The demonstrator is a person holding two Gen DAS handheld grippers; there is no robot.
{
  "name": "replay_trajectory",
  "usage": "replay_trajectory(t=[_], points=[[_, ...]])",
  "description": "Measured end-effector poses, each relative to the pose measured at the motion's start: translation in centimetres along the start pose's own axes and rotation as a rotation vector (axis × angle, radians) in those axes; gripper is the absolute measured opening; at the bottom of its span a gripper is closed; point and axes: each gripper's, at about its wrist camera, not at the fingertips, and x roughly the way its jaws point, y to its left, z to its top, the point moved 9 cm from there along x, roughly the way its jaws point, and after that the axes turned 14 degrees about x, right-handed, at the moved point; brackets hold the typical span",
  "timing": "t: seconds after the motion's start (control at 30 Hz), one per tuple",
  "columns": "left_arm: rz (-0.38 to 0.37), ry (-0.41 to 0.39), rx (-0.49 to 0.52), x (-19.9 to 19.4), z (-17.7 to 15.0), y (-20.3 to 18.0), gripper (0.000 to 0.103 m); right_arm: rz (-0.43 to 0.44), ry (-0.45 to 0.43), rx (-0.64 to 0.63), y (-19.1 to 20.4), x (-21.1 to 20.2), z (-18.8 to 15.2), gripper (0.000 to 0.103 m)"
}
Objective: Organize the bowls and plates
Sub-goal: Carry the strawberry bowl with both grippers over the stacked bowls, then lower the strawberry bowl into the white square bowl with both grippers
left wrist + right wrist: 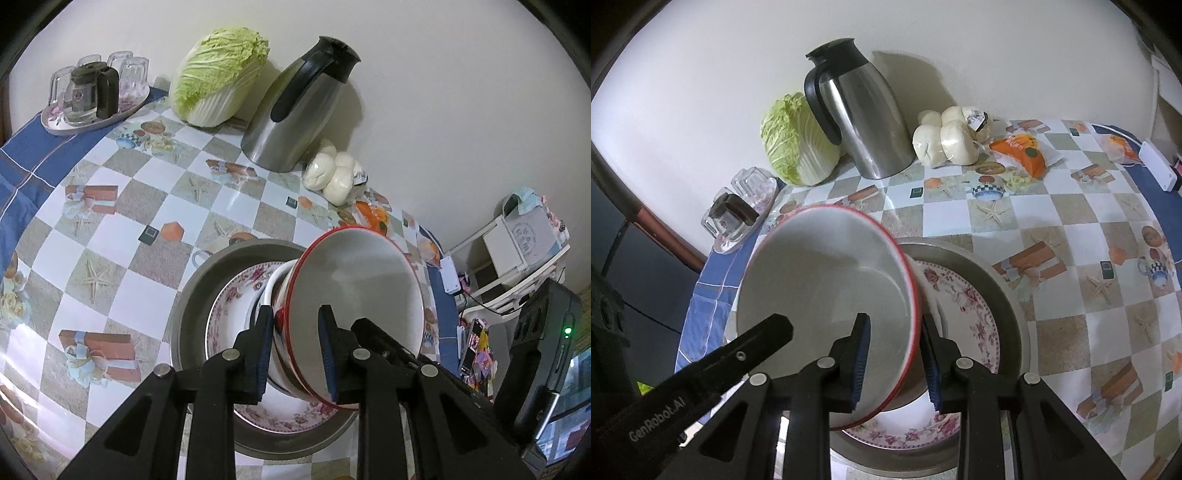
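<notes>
A white bowl with a red rim (pixel 354 288) is tilted above a floral plate (pixel 229 314) that lies in a grey metal tray (pixel 195 295). My left gripper (pixel 295 354) straddles the bowl's rim, one pad inside and one outside, shut on it. My right gripper (pixel 895 365) straddles the same bowl (pixel 820 280) at its rim, over the floral plate (pixel 971 314) and the tray (pixel 1001 288), also shut on it. The left gripper's finger shows at lower left in the right wrist view (pixel 701 373).
On the checked tablecloth (pixel 155 206) stand a steel jug (pixel 295 118), a napa cabbage (pixel 218 74), a bag of white buns (pixel 336 173) and a tray of glasses with a small glass pot (pixel 92 96). Orange snack packets (pixel 1023 151) lie at the right. The wall is close behind.
</notes>
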Motion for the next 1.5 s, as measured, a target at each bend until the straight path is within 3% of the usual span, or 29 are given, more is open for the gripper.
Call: replay_trajectory(t=[0.6, 0.73, 1.0, 1.2, 1.5], points=[[0.044, -0.025, -0.001, -0.2, 0.2, 0.8, 0.024, 0.015, -0.024, -0.001, 0.1, -0.6, 0.5, 0.032], [0.084, -0.027, 0.027, 0.0, 0.3, 1.0, 0.010, 0.017, -0.024, 0.007, 0.2, -0.6, 0.5, 0.032], [0.121, -0.063, 0.059, -0.6, 0.8, 1.1, 0.005, 0.015, -0.025, 0.020, 0.0, -0.9, 0.7, 0.033], [0.080, -0.049, 0.049, 0.0, 0.6, 0.5, 0.006, 0.007, -0.074, 0.025, -0.5, -1.9, 1.5, 0.043], [0.089, -0.043, 0.050, -0.1, 0.5, 0.4, 0.006, 0.029, -0.104, 0.080, -2.0, -2.8, 2.8, 0.043]])
